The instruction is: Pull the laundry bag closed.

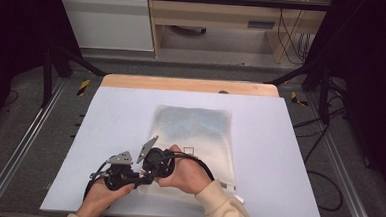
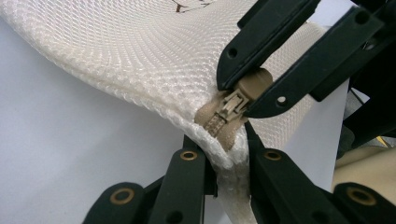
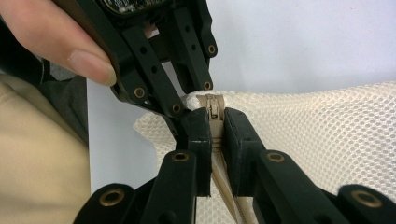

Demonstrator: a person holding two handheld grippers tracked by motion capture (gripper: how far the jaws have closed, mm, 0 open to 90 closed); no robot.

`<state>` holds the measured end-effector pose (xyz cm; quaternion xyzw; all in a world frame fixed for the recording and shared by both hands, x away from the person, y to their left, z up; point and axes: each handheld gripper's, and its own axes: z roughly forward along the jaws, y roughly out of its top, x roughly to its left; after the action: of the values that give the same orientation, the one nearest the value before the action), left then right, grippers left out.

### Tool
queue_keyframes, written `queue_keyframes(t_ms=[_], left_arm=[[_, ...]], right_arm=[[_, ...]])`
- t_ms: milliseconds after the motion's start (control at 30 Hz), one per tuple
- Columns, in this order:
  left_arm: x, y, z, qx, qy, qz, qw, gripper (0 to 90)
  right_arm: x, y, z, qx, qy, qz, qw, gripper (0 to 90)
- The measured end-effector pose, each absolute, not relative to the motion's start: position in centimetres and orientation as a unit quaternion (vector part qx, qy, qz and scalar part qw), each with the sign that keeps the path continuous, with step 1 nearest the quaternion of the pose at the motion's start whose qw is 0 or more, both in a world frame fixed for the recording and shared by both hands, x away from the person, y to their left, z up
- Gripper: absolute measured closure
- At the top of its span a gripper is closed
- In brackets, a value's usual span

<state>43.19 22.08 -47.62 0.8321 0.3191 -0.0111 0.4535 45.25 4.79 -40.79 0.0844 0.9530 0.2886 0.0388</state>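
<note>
Mesh bag [image 1: 194, 133] lies flat on the table [image 1: 278, 158], its near-left corner lifted between both hands. Left hand-held gripper [image 2: 224, 154]: jaws clamped on the corner seam just below the zipper's end. Right hand-held gripper [image 3: 212, 135]: jaws closed on the tan zipper pull [image 2: 238, 100], touching that corner. Judged: the zipper line runs away from the left hand-held gripper along the bag's edge, so the pull travels rightward.

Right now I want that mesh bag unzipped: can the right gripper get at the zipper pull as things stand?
Probably yes. The right gripper is already shut on the zipper pull at the mesh bag corner, while the left gripper pinches the bag's edge just beside it, crowding but not blocking.
</note>
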Motion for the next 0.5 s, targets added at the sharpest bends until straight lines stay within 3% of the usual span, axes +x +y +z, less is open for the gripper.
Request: queue_keyframes(t_ms=[500], left_arm=[[43.11,22.12,-47.49,0.832,0.319,-0.006,0.453,84.7]], right_arm=[[45.28,4.07,-41.1,0.09,0.961,0.259,0.044,82.1]])
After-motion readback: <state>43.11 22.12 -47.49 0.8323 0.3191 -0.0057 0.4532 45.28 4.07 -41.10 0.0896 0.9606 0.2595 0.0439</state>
